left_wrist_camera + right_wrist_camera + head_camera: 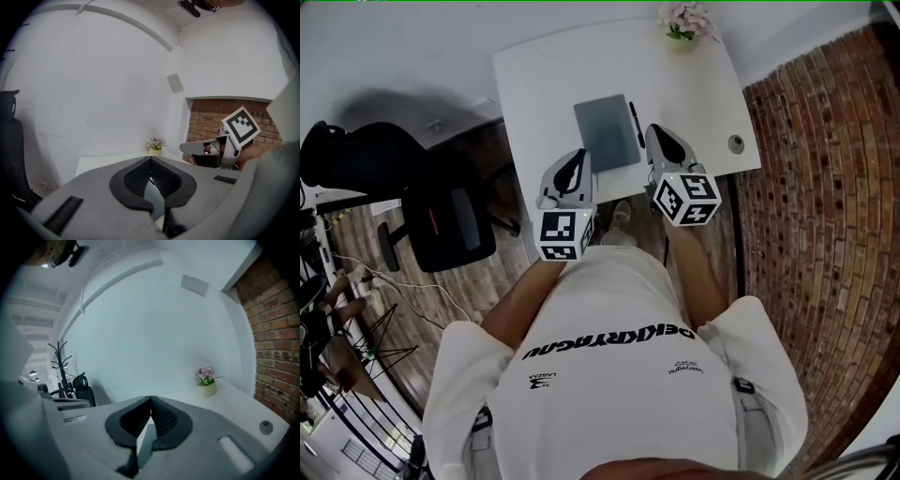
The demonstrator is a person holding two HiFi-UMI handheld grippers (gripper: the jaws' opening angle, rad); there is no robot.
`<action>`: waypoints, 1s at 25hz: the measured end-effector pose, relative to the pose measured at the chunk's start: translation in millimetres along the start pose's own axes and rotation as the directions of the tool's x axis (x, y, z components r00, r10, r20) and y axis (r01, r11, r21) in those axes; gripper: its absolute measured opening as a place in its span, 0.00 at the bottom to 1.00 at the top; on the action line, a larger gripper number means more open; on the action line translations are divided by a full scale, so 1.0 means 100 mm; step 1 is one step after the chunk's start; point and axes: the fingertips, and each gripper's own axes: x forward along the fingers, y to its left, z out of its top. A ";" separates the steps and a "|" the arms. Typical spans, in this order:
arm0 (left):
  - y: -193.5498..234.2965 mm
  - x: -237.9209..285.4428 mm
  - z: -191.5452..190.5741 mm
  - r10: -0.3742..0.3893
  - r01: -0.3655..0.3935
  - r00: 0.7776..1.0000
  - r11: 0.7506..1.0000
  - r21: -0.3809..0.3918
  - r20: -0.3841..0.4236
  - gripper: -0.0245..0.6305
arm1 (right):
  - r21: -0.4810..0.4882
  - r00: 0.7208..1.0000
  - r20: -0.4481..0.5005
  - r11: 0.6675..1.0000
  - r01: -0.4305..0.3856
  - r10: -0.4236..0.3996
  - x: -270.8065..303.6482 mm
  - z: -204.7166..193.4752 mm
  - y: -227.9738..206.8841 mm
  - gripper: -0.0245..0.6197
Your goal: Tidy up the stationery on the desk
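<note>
A grey notebook [607,131] lies flat on the white desk [544,84], with a black pen [635,125] just along its right edge. My left gripper [580,156] hovers at the desk's near edge by the notebook's near left corner, its jaws shut on nothing [151,159]. My right gripper [657,132] is over the desk just right of the pen, also shut and empty [151,398]. In the left gripper view, the right gripper [206,148] and its marker cube show at the right.
A small pot of pink flowers [686,23] stands at the desk's far right corner. A round cable hole [736,143] sits near the right edge. A black office chair [422,206] stands left of the desk, a brick wall [825,187] to the right.
</note>
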 end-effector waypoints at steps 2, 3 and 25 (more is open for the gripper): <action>-0.02 -0.06 0.06 -0.006 0.006 1.000 1.000 -0.001 0.015 0.04 | -0.014 1.000 0.022 1.000 -0.009 0.009 -0.10 0.05 0.14 0.02; -0.03 -0.09 0.09 -0.008 0.008 1.000 1.000 0.000 0.023 0.04 | -0.021 0.999 0.031 1.000 -0.012 0.013 -0.14 0.07 0.20 0.02; -0.16 -0.43 0.46 -0.059 0.052 0.988 0.997 0.051 0.140 0.03 | -0.134 0.985 0.169 0.991 0.000 0.023 -0.68 0.31 0.85 0.02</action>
